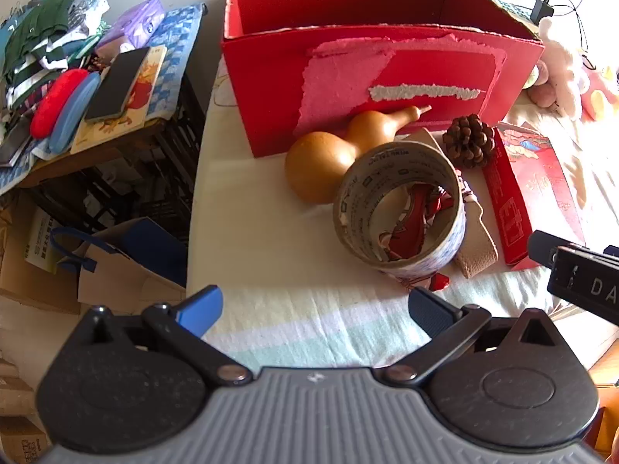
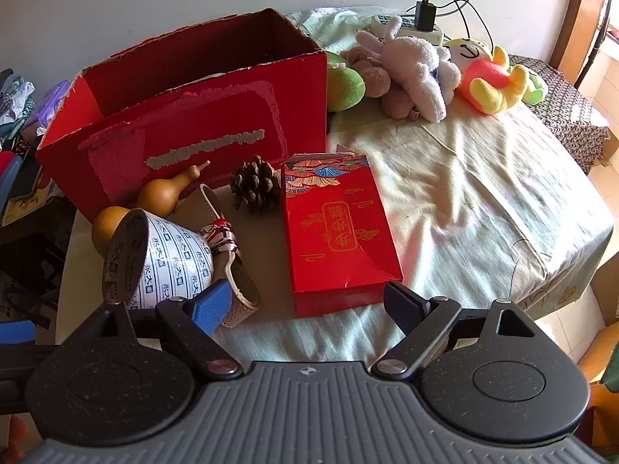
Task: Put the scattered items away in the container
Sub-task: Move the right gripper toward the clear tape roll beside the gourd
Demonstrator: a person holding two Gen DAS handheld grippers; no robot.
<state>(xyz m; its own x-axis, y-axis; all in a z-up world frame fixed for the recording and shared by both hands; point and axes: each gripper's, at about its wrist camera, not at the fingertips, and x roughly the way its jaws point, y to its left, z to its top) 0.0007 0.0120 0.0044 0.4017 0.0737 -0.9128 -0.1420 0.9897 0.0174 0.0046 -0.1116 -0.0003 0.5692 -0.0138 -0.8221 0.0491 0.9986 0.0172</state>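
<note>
Container: the red cardboard box (image 2: 185,116) stands open-topped at the back of the bed (image 2: 483,201), apparently empty as far as its inside shows
Scattered items: a gourd (image 1: 332,154) lies touching the box's front wall; a pine cone (image 2: 255,185) sits just beside it; a patterned tape roll (image 1: 402,203) lies on its side over a sandal (image 2: 228,247); a flat red packet (image 2: 336,232) lies to the right of these
Left gripper (image 1: 313,305): fingers spread wide, grasping nothing, low over the bedding and facing the tape roll
Right gripper (image 2: 305,305): fingers released and empty, near edge of the red packet just ahead
Risk, roll: it is round and on its side, so a pinch off centre could send it rolling toward the bed's edge
Risk, gourd: smooth and curved, likely to squirt from the pads
Risk, crowding: both grippers close in on one tight cluster and could collide
Risk, packet: flat on soft bedding, so fingers may dig into cloth instead
</note>
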